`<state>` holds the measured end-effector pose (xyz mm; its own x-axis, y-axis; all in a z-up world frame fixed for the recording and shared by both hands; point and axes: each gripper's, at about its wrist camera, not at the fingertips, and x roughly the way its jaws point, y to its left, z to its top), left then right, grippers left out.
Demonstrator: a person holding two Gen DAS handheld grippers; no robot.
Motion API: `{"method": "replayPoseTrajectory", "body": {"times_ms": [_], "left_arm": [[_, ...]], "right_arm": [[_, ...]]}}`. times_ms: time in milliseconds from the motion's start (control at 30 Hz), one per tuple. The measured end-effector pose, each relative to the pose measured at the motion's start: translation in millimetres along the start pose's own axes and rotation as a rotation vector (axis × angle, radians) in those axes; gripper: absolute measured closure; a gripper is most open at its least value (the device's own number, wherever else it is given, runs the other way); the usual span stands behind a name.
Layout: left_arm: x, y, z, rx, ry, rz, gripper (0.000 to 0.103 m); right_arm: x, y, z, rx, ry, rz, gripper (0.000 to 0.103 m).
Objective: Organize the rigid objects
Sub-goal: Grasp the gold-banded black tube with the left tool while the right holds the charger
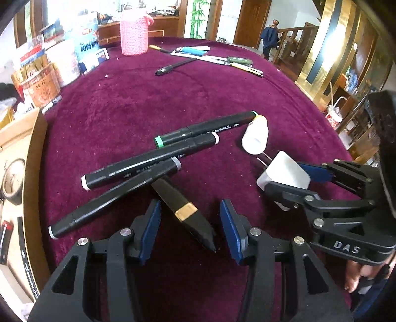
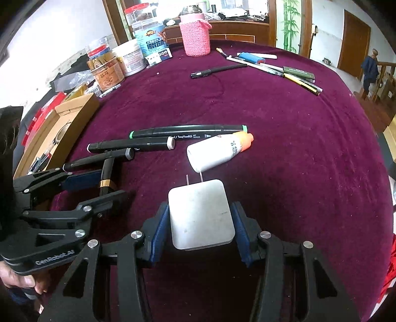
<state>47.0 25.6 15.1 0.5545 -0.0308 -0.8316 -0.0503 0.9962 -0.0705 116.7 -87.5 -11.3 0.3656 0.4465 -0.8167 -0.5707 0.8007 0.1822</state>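
My right gripper (image 2: 201, 218) pinches the white plug adapter (image 2: 201, 215) by its two sides, prongs pointing away toward the glue bottle (image 2: 217, 151). My left gripper (image 1: 190, 229) stands spread over the black pen with gold band (image 1: 184, 210); its long axis runs between the pads. Whether the adapter is lifted off the cloth, I cannot tell.

A table draped in deep purple velvet cloth (image 2: 297, 138) was set in a bright room. Brown wooden doors (image 1: 252, 22) were seen in white walls, beside a green bamboo painting (image 2: 290, 24). A wooden stair railing (image 1: 292, 37) was lit by daylight.
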Motion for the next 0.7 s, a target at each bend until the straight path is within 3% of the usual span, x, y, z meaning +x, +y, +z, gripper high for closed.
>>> {"method": "replayPoseTrajectory", "body": {"times_ms": [333,400,467,533,700], "left_arm": [[2.0,-12.2,-2.2,0.110,-0.044,0.086,0.054],[0.2,-15.4,-4.2,0.136,-0.056,0.090,0.061],[-1.6,-17.7,-6.5,0.148,-0.062,0.067,0.082],[-3.3,-17.9,-8.4,0.149,-0.065,0.043,0.088],[-9.5,-6.5,-13.6,0.099,-0.051,-0.028,0.088]], "right_arm": [[0.5,-0.1,-2.4,-0.007,-0.003,-0.008,0.059],[0.6,0.9,-2.7,-0.015,-0.005,-0.017,0.059],[0.5,0.8,-2.6,-0.016,-0.006,-0.018,0.059],[0.3,0.5,-2.6,-0.016,-0.006,-0.018,0.059],[-0.1,0.5,-2.3,-0.014,-0.009,-0.015,0.060]]}}
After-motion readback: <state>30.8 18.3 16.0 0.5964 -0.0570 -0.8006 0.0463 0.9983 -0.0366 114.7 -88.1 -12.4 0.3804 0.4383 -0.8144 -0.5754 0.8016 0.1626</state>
